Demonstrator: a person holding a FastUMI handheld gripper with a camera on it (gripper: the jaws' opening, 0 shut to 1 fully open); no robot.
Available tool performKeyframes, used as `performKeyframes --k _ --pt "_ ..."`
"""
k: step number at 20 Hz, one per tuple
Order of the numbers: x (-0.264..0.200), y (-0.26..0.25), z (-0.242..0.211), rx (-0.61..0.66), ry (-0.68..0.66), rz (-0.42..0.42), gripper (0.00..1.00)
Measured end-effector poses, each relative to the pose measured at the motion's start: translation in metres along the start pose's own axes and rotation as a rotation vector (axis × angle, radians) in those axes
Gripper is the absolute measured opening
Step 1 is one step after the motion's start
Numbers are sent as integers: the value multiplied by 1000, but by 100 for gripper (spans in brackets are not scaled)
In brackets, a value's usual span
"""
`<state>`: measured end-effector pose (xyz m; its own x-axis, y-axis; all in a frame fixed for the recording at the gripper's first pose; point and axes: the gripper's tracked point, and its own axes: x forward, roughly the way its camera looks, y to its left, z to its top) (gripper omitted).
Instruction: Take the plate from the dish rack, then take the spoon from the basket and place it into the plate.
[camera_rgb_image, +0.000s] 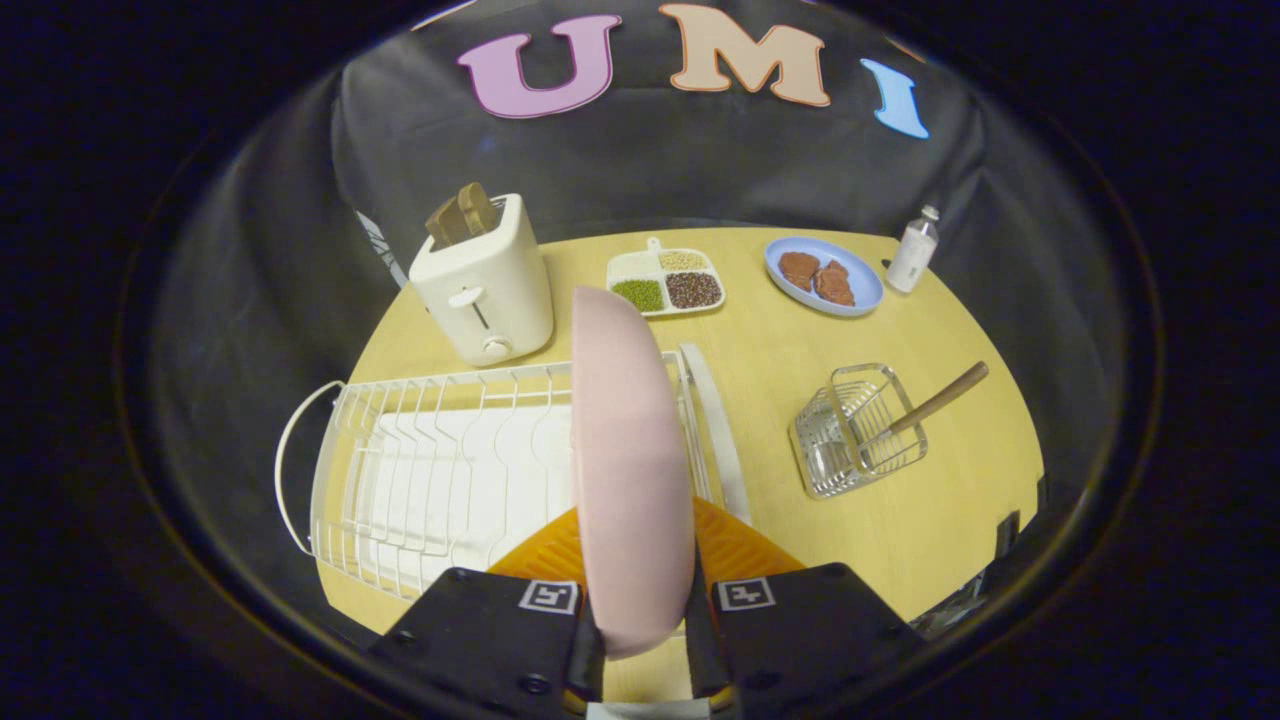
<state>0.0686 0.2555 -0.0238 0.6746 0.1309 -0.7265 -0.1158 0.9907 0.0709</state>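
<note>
plate (625, 470) clamped on edge in the gripper (645, 640), over the dish rack (440, 470)
keep both fingers tight; set it flat on bare table (800, 350) short of the basket (850, 430).

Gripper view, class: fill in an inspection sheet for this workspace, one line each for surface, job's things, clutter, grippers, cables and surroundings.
Surface: pale wooden table, bare between the items.
Job's things: pink plate held on edge between the jaws, over the right end of the white dish rack; spoon leaning in the wire basket, handle sticking out.
Clutter: toaster with toast; divided tray of beans; blue plate with brown food; small bottle.
Grippers: gripper shut on the pink plate.
Cables: nothing seen.
Surroundings: black cloth wall behind the table.
</note>
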Motion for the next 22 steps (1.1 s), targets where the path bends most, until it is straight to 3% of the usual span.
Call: performKeyframes --k 15,18,22 --pt "-18 -21 37 -98 -102 -154 30" --pt "-37 -9 56 -21 -177 -83 30" --pt "-76 -29 63 43 -236 -88 30"
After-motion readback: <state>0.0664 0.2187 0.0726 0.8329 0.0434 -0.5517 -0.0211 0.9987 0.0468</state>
